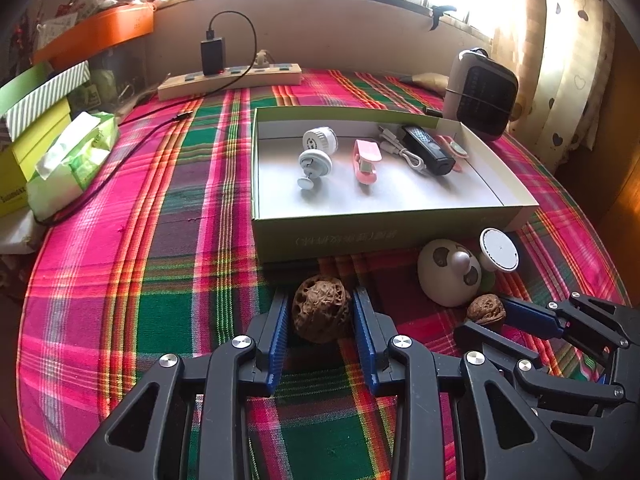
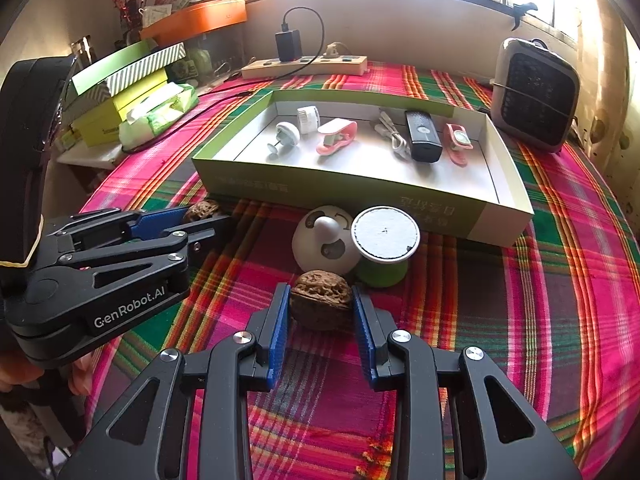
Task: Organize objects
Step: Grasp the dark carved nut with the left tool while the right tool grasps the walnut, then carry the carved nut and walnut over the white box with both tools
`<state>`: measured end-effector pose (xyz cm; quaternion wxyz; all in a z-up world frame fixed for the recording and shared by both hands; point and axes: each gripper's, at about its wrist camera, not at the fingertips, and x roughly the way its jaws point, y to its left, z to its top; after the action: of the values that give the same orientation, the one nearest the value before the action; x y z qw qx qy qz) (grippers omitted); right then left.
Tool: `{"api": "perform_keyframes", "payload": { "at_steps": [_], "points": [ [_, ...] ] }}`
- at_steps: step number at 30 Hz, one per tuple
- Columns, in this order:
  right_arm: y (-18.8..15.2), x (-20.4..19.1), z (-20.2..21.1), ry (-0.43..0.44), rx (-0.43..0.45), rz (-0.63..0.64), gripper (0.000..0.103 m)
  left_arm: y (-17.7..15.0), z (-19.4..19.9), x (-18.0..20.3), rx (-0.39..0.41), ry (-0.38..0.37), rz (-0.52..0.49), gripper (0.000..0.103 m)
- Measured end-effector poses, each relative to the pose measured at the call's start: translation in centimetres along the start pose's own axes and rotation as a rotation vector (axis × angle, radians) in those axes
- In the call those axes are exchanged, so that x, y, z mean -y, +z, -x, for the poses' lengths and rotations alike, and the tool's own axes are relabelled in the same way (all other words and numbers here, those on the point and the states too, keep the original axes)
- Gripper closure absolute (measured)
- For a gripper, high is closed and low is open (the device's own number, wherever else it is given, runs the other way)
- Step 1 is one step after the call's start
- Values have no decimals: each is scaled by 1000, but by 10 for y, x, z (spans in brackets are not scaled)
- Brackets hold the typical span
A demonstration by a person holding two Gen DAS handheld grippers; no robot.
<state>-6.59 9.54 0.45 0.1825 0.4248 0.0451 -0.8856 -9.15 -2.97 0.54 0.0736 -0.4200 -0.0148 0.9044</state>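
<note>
My left gripper (image 1: 320, 312) is shut on a brown walnut (image 1: 322, 308) just above the plaid cloth, in front of the green-and-white box (image 1: 360, 236). My right gripper (image 2: 320, 304) is shut on a second walnut (image 2: 321, 299), next to a white egg-shaped toy (image 2: 320, 244) and a round white-topped green gadget (image 2: 384, 236). Each gripper shows in the other's view: the right one (image 1: 496, 320) with its walnut (image 1: 485, 309), the left one (image 2: 200, 216) with its walnut (image 2: 202, 210). The box holds two white gadgets, a pink clip (image 1: 366, 158), a white cable, a black device (image 1: 428, 150) and a pink item.
A small heater (image 1: 480, 92) stands behind the box at right. A power strip (image 1: 230, 80) with a black charger lies at the back. Stacked boxes and a tissue pack (image 1: 72, 156) sit at left, with a black cable across the cloth.
</note>
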Motion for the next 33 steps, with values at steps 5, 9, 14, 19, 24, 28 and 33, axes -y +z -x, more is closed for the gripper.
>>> {"api": "perform_keyframes", "payload": {
  "at_steps": [5,9,14,19,24,28,33],
  "points": [
    [-1,-2,1,30,2,3,71,0,2,-1,-2,5,8,74],
    [0,-3,4,45,13,7,71,1,5,-3,2,13,12,75],
    [3,-2,11,50,37,13,71,5,15,-2,25,0,12,76],
    [5,1,18,45,57,8,71,6,15,-3,28,-5,21,80],
    [5,2,20,50,62,6,71,2,16,-5,28,-10,20,81],
    [4,1,22,55,66,9,71,-1,19,-5,33,-15,19,81],
    [4,2,24,58,70,7,71,-1,17,-5,27,-26,26,81]
  ]
}}
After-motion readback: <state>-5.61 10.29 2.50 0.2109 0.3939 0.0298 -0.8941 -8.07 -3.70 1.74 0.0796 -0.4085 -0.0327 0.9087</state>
